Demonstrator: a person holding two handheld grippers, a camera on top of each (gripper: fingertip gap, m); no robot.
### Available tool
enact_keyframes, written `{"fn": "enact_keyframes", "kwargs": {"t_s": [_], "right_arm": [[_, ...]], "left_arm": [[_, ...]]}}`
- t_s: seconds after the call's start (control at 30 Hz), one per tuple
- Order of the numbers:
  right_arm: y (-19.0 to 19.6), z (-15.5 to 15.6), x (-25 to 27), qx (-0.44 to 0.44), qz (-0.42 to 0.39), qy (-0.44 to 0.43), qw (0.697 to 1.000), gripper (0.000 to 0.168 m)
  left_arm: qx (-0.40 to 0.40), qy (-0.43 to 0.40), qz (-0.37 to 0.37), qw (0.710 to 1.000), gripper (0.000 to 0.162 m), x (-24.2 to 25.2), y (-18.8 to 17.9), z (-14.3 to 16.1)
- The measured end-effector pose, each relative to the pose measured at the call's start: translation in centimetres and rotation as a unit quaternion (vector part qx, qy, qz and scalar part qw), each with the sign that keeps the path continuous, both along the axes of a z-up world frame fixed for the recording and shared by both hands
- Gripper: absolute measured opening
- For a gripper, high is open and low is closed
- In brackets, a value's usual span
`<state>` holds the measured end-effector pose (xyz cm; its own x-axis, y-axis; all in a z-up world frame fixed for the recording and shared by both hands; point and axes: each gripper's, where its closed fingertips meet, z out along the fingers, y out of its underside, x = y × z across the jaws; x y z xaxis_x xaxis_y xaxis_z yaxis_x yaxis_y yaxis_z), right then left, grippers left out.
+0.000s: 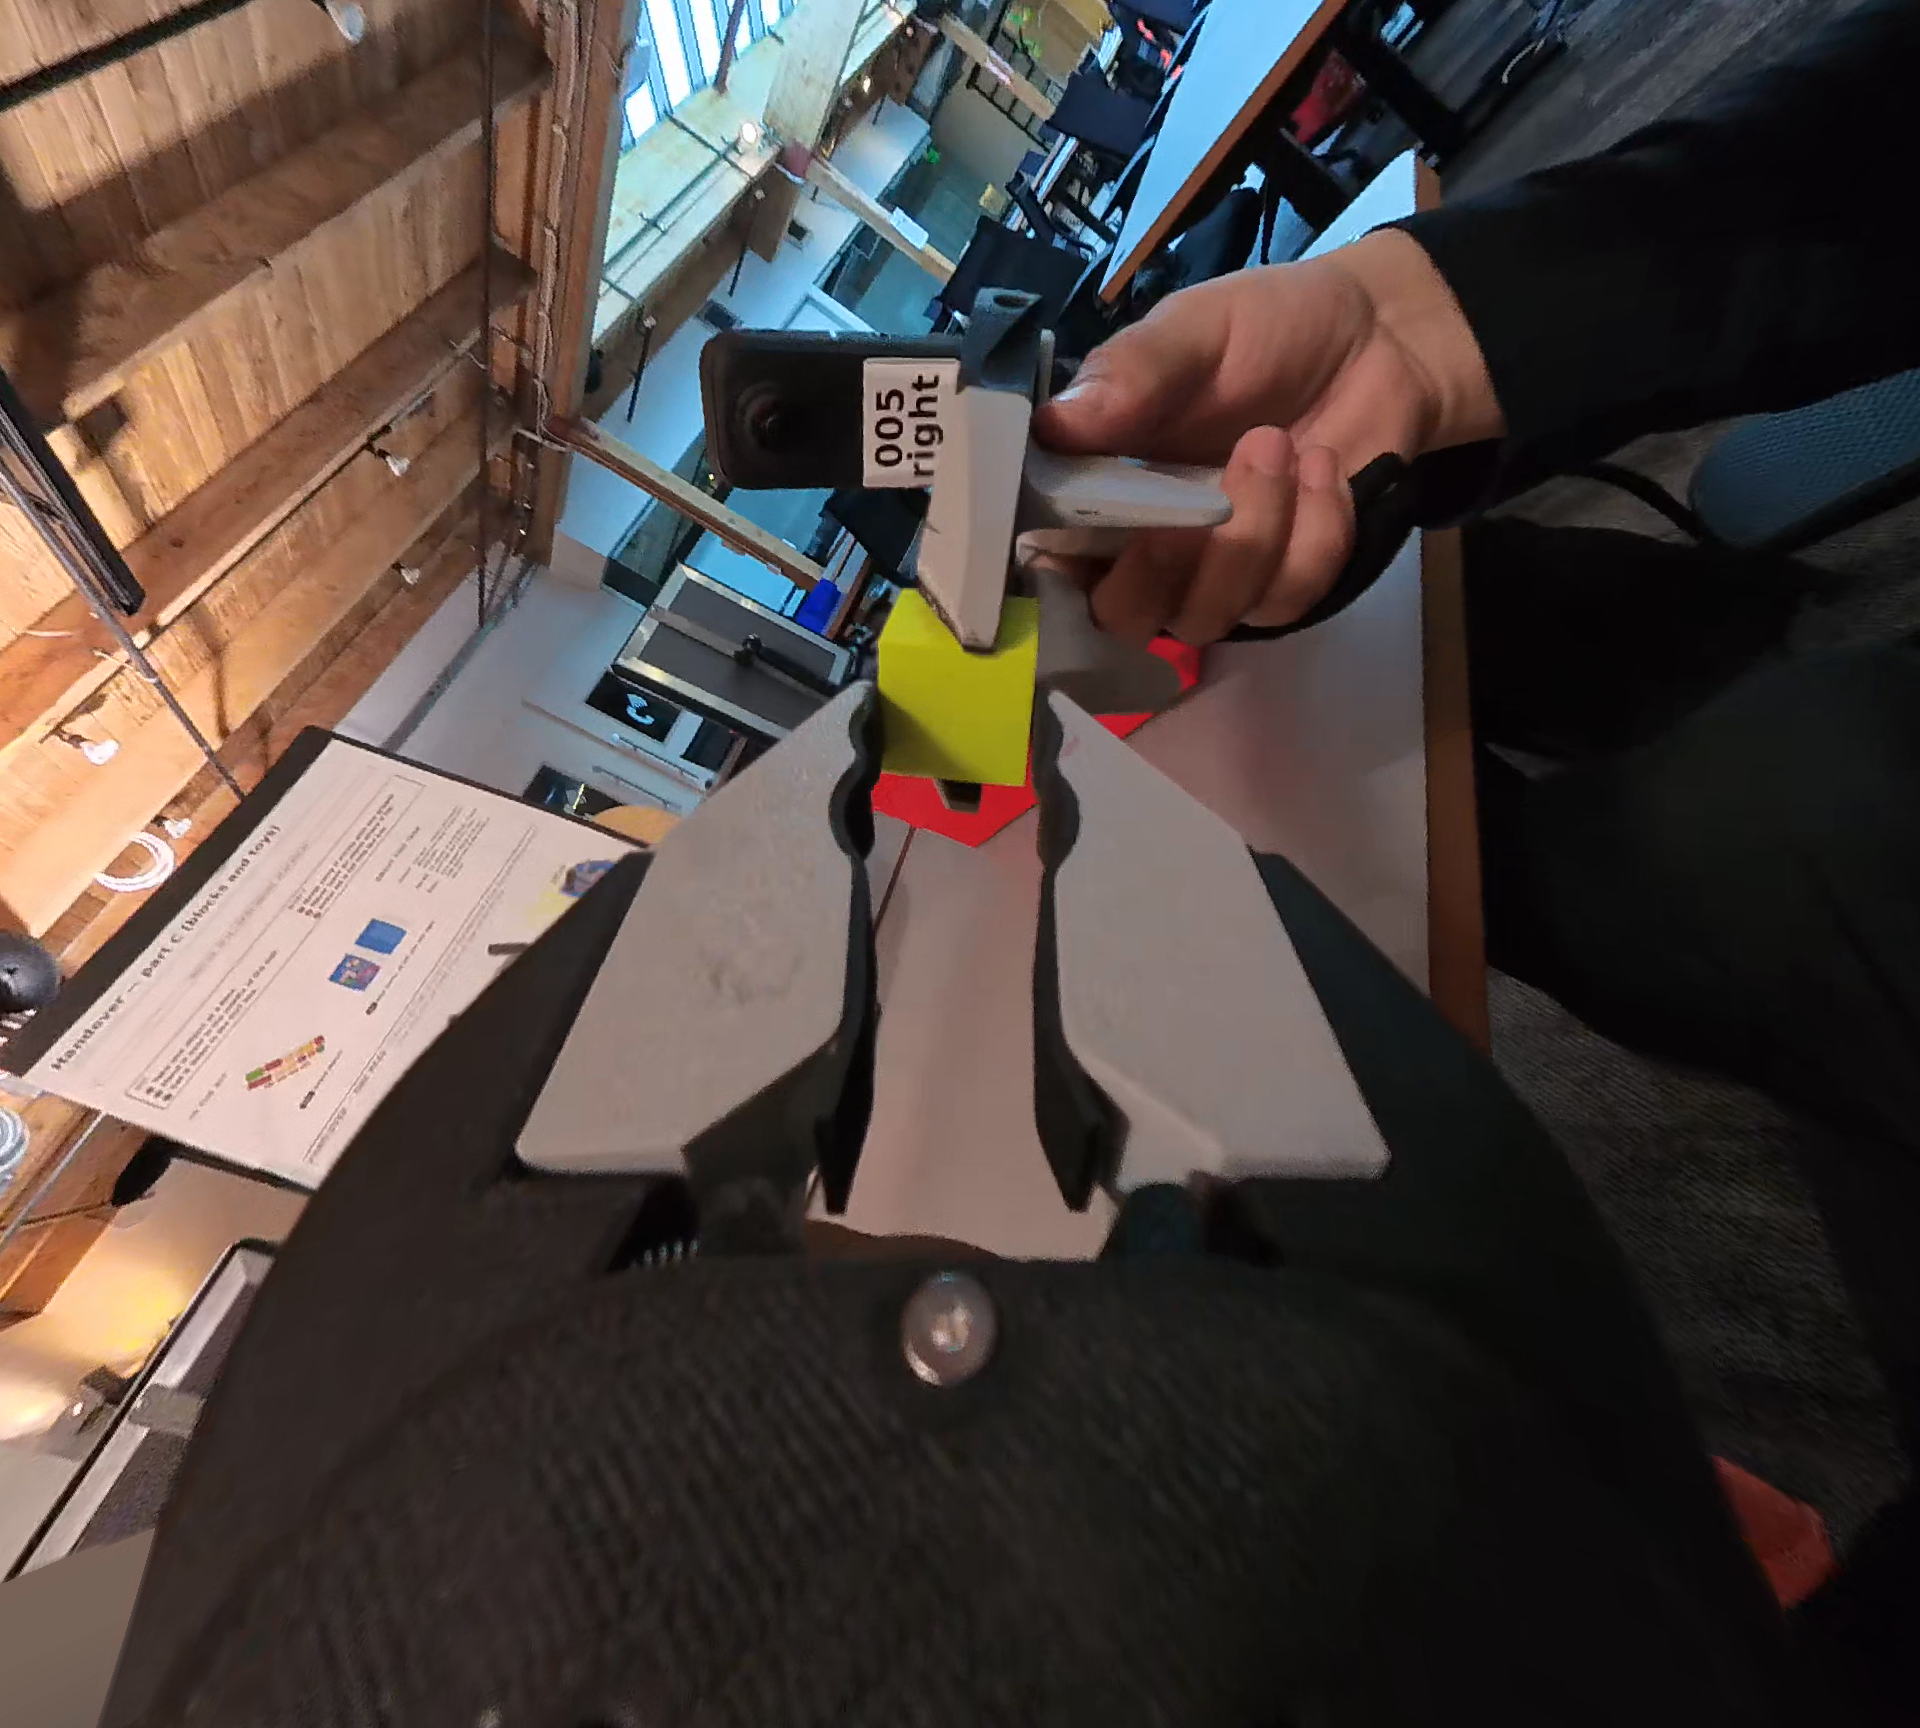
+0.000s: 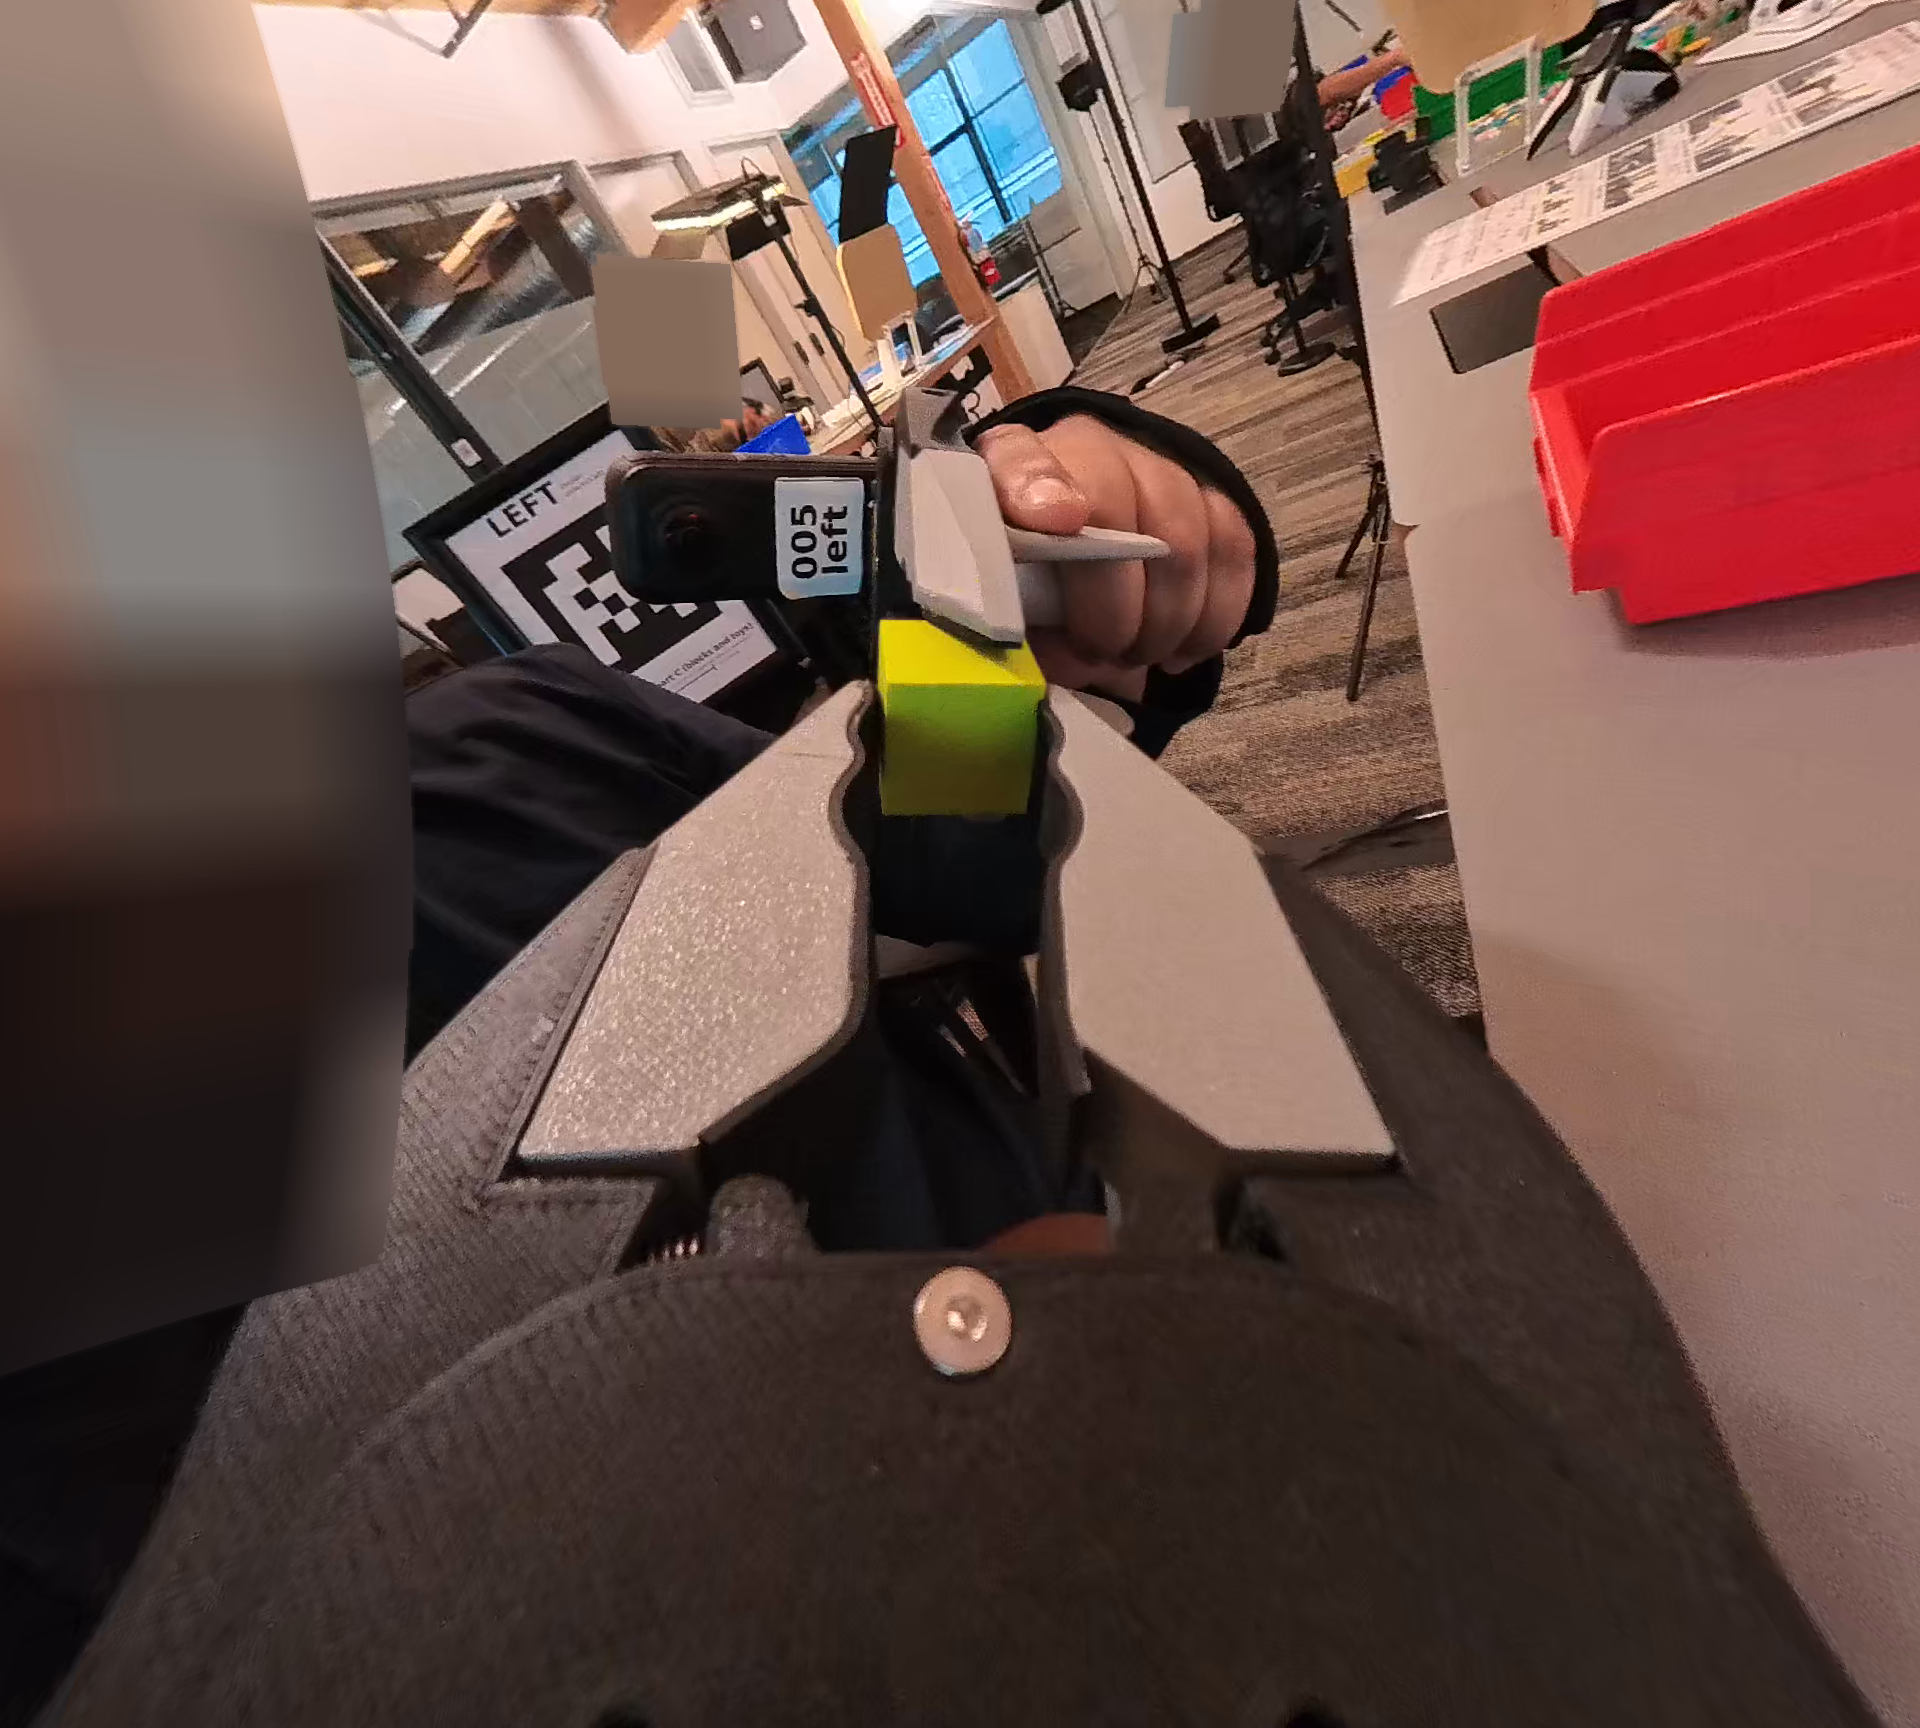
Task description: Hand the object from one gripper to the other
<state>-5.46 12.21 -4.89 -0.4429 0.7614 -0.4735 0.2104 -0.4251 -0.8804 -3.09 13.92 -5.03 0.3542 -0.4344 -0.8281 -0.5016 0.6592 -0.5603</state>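
Note:
A yellow cube (image 1: 956, 712) is held in the air between both grippers. In the left wrist view, my left gripper (image 1: 956, 722) has its two fingertips pressed on the cube's left and right sides. My right gripper (image 1: 1023, 639) comes from above, one finger on the cube's top face and one behind it. In the right wrist view, my right gripper (image 2: 958, 722) clamps the cube (image 2: 956, 733) on both sides. The left gripper's finger (image 2: 966, 566) lies on the cube's top; its other finger is hidden.
A white table (image 1: 1299, 795) lies below with a red piece (image 1: 956, 816) on it. An instruction sheet (image 1: 312, 951) stands to the left. A red bin (image 2: 1714, 452) sits on a grey table (image 2: 1662, 847) at the right. A person's hand (image 1: 1278, 431) holds each gripper. My left and right fingertips are right by each other.

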Motion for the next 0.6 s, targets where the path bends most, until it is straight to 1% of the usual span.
{"fn": "enact_keyframes", "kwargs": {"t_s": [0.1, 0.17, 0.23, 0.3, 0.33, 0.37, 0.43, 0.47, 0.53, 0.57, 0.6], "right_arm": [[1.0, 0.2, 0.8, 0.003, -0.016, 0.004, 1.000, 0.027], [3.0, 0.7, 2.1, 0.006, -0.049, 0.010, 0.999, 0.027], [6.6, 1.0, 4.2, 0.030, -0.121, 0.007, 0.992, 0.027], [12.1, 0.8, 7.4, 0.082, -0.234, -0.019, 0.968, 0.026], [15.5, 0.5, 9.6, 0.111, -0.301, -0.045, 0.946, 0.027], [19.3, 0.0, 12.3, 0.137, -0.371, -0.082, 0.915, 0.026], [26.8, -1.5, 18.4, 0.170, -0.488, -0.179, 0.837, 0.027], [30.0, -2.6, 21.5, 0.178, -0.525, -0.239, 0.797, 0.027], [35.1, -5.2, 26.5, 0.196, -0.562, -0.357, 0.720, 0.026], [36.9, -6.6, 28.0, 0.201, -0.560, -0.408, 0.693, 0.026], [38.2, -8.2, 28.8, 0.200, -0.548, -0.452, 0.675, 0.027]], "left_arm": [[0.008, 0.001, 0.016, 1.000, 0.025, -0.4, 0.1, 0.2], [0.001, -0.003, 0.023, 1.000, 0.020, -1.0, 0.1, 0.4], [-0.008, -0.019, 0.040, 0.999, 0.002, -2.1, 0.6, 1.0], [-0.029, -0.031, 0.068, 0.997, 0.000, -3.5, 1.5, 1.1], [-0.045, -0.033, 0.085, 0.995, 0.000, -4.1, 2.2, 0.9], [-0.055, -0.036, 0.103, 0.993, 0.000, -4.8, 2.7, 0.8], [-0.063, -0.040, 0.130, 0.989, 0.000, -5.8, 3.7, 0.7], [-0.067, -0.044, 0.140, 0.987, 0.000, -6.1, 4.1, 0.7], [-0.075, -0.058, 0.148, 0.984, 0.000, -6.5, 4.7, 0.9], [-0.081, -0.067, 0.148, 0.983, 0.000, -6.5, 4.9, 1.1], [-0.086, -0.076, 0.147, 0.982, 0.000, -6.6, 5.0, 1.3]]}}
